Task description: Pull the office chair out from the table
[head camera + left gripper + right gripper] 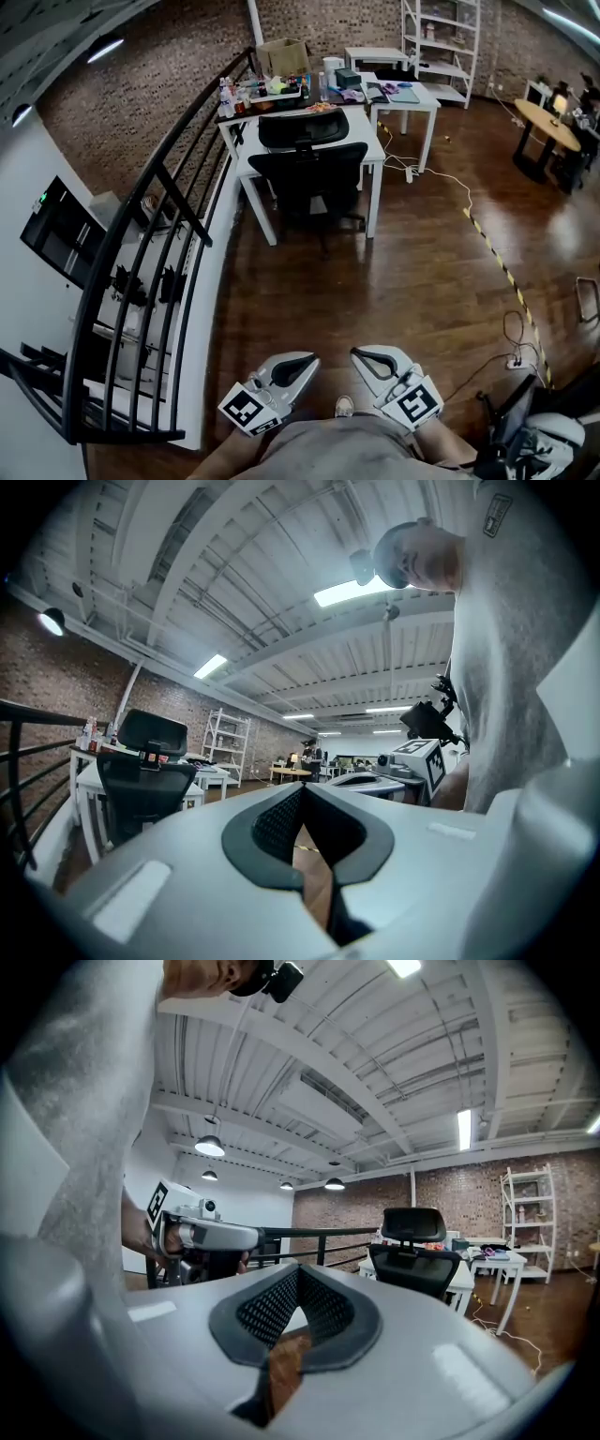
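Note:
A black office chair (307, 173) with a headrest stands pushed in under a white table (371, 157) across the room; it also shows as the chair (141, 778) in the left gripper view and the chair (417, 1255) in the right gripper view. Both grippers are held close to my body, far from the chair. My left gripper (307, 360) is shut with nothing in it, its tips (302, 789) meeting. My right gripper (359, 357) is shut and empty too, its tips (296, 1269) together.
A black metal railing (150, 281) runs along the left. A second white table (405, 97) and white shelves (441, 37) stand behind. A cable (450, 183) and yellow-black tape (502, 262) cross the wooden floor at the right. Clutter covers the table top (272, 92).

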Motion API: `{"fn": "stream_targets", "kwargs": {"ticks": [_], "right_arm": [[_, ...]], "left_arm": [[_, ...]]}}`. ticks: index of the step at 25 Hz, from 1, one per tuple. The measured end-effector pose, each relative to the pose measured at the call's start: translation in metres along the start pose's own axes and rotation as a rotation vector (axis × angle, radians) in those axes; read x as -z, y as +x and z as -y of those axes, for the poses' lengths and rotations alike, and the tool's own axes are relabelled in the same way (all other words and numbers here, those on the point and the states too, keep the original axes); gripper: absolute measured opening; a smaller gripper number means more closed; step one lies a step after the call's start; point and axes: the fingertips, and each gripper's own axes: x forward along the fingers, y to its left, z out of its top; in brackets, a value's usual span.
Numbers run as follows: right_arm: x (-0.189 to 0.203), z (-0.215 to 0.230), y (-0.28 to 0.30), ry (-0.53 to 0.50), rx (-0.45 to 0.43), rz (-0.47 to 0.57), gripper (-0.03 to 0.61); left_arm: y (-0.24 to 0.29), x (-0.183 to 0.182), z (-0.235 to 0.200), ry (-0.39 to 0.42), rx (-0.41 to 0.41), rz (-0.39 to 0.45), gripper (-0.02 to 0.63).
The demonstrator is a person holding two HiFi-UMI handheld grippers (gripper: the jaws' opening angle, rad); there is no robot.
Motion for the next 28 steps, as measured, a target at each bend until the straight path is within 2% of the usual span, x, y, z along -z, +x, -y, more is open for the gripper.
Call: {"fn": "stream_targets", "kwargs": {"ticks": [11,18,28], "right_arm": [[0.0,0.084,0.064,0.016,-0.007,-0.009,0.006],[0.006,0.155,0.134,0.007,0.034,-0.034,0.005],[-0.023,0.248,0.244,0.006,0.094,-0.043,0.005]], "left_arm": [[0.051,0.003,-0.093,-0.022,-0.028,-0.013,0.0],[0.091,0.007,-0.19,-0.018,0.001,-0.003,0.0],[0.127,-0.026,-0.339,0.001,0.001,0.037,0.0]]}}
